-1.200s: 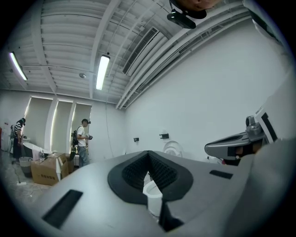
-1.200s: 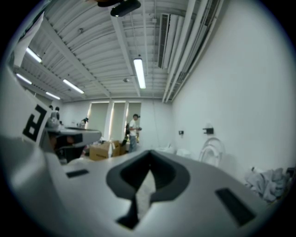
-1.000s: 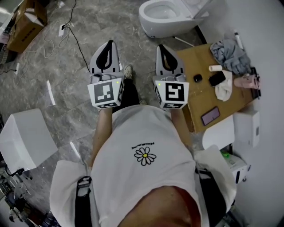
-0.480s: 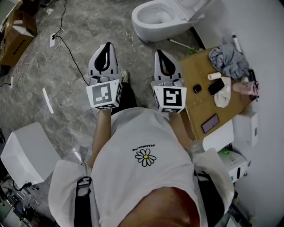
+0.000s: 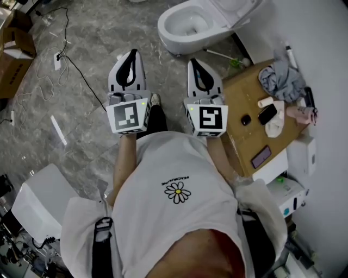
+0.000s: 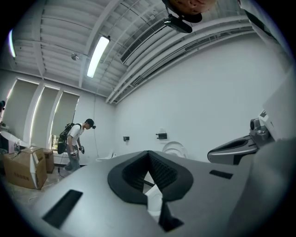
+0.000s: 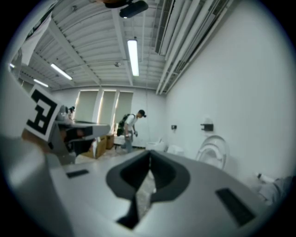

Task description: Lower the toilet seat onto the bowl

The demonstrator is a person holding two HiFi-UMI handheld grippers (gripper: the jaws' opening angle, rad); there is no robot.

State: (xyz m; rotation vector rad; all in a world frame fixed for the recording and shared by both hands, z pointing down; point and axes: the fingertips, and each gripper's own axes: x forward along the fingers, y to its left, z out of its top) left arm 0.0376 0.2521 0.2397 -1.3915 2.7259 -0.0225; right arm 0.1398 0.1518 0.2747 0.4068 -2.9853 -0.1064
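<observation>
A grey veined stone floor (image 5: 81, 125) fills the head view, seen steeply from above in a bare white-walled room. At the top stands a white ceramic toilet bowl (image 5: 169, 33), its opening uncovered. The white oval toilet seat (image 5: 235, 8) is tipped up behind it, against the wall. The person's white T-shirt with a daisy print (image 5: 176, 190) takes up the lower half.

The two grippers are held side by side at chest height, pointing level toward the toilet and well short of it. They look carried in readiness, not yet reaching. The grey-and-black left gripper (image 5: 132, 54) and matching right gripper (image 5: 194, 64) each have their jaws pressed together with nothing held. To the right lies a flat brown cardboard sheet (image 5: 244, 92) with a crumpled grey cloth (image 5: 280, 79) and small items on it. An open brown cardboard box (image 5: 12, 59) and a thin black cable (image 5: 81, 76) lie at left.

The left gripper view looks along the closed jaws of the left gripper (image 6: 149, 152), empty between the pads. Just past their tip the toilet seat (image 6: 175, 149) stands upright against the white wall, which the head view barely shows. A second person with a backpack (image 6: 74, 141) walks at far left, unseen from above.

The right gripper view shows the right gripper (image 7: 149, 159) also closed and empty. Here the toilet seat (image 7: 213, 150) sits off to the right, so this gripper seems less squarely aimed at it. The same person appears in the distance, and the left gripper's marker cube (image 7: 41, 115) at left.
</observation>
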